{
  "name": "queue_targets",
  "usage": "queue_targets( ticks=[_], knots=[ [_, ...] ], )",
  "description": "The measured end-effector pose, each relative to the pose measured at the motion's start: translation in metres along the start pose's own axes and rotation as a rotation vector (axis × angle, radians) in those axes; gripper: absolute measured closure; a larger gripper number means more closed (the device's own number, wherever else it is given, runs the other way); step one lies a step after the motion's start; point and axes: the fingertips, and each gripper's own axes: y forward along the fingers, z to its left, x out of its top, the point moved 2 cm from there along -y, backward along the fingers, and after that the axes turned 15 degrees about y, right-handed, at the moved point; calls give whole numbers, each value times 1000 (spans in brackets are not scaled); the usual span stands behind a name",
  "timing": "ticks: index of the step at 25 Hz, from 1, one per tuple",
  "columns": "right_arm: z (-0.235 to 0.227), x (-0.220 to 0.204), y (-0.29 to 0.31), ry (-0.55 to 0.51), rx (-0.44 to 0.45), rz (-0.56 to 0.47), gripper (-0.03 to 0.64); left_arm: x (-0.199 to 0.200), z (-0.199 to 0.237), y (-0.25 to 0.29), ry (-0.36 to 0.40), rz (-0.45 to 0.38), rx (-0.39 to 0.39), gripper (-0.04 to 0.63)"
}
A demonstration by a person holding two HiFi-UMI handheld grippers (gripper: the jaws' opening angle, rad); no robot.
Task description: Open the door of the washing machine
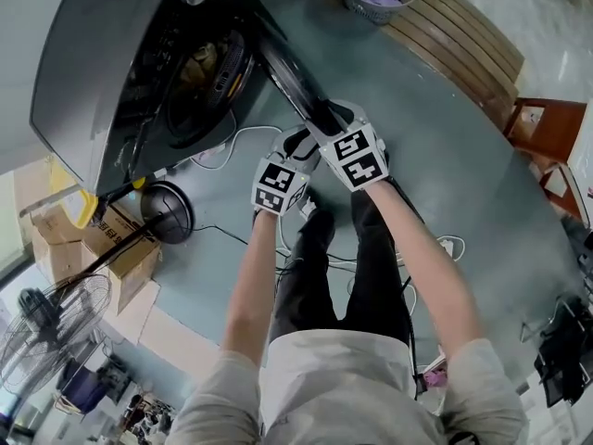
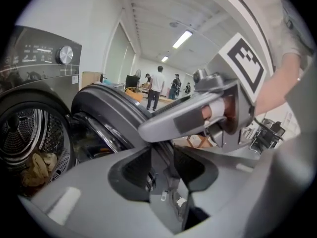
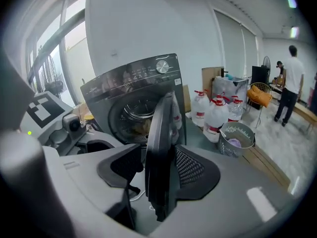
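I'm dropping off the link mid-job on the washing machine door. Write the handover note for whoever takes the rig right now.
Right gripper: jaws wide, astride the free edge of the door. The pads look pressed on both its faces.
Left gripper: open, nothing between the jaws, close beside the right one.
Washing machine: the door is unlatched and swung well out. The drum is in plain view with some laundry inside.
Done: the door is open.
Left: probably swing it a little wider if full access is wanted, then release and draw both grippers back.
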Motion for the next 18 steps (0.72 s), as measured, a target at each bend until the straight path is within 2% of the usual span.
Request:
queue_targets(
  ticks=[6, 10, 18],
  knots=[
    [-28, 3, 0, -20, -17, 10, 411, -3, 4, 6, -40, 14, 31, 396],
    [-38, 6, -3, -39, 16, 16, 419, -3, 21, 8, -69, 21, 72, 396],
    [-57, 14, -7, -79, 56, 45, 420, 7, 46, 23, -73, 18, 166, 396]
  ],
)
